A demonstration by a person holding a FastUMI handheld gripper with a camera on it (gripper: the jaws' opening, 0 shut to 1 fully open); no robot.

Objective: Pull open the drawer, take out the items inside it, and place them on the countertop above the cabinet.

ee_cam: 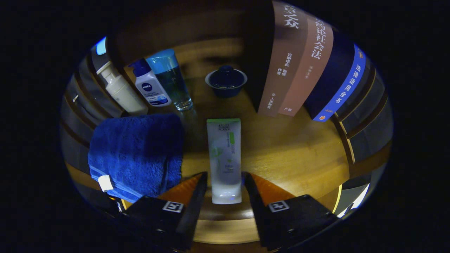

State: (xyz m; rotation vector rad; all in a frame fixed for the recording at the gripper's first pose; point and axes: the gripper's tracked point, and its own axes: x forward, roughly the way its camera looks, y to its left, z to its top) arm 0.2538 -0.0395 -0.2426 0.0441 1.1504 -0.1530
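The tongs (pixel 224 182) sit spread wide, their fingers (pixel 197 196) flanking the capped end of a white tube (pixel 224 160) without clearly pressing it; the tube lies flat on the wooden tabletop (pixel 291 154), its far end pointing away. A folded blue towel (pixel 137 154) rests just beside the tube, and beyond stand a pump bottle (pixel 121 89), a lotion bottle (pixel 150 86), a blue-topped clear bottle (pixel 170 80), a dark lidded bowl (pixel 226 81) and upright books (pixel 309 63).
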